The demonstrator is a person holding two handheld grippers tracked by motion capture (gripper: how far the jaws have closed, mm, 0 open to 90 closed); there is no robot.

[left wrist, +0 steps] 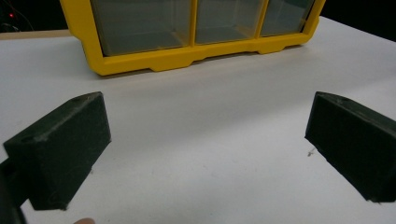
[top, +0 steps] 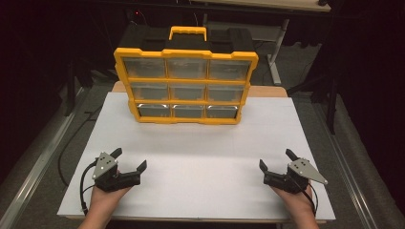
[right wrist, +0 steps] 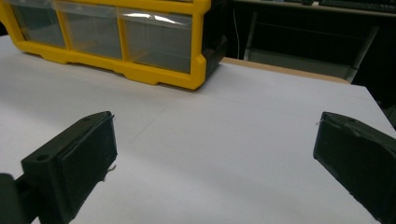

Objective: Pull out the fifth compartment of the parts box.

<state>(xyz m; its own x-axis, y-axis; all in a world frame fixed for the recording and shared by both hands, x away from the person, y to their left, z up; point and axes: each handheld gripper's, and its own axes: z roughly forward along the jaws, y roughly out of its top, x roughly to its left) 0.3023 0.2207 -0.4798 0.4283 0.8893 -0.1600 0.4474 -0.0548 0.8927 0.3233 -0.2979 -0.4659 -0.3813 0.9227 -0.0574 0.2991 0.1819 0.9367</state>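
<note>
Left gripper (top: 130,160) rests at near left of white surface (top: 200,152), held by left hand (top: 106,196); fingers (left wrist: 60,149) spread wide, nothing between them. Right gripper (top: 276,159) rests at near right, held by right hand (top: 298,198); fingers (right wrist: 74,161) likewise spread wide, empty. Grey three-cornered plate on top of each gripper. Grippers well apart. Far centre of surface: yellow organizer case (top: 186,86) stands upright, yellow handle (top: 188,32) on top, three rows of three clear drawers facing grippers. Drawer contents cannot be told.
</note>
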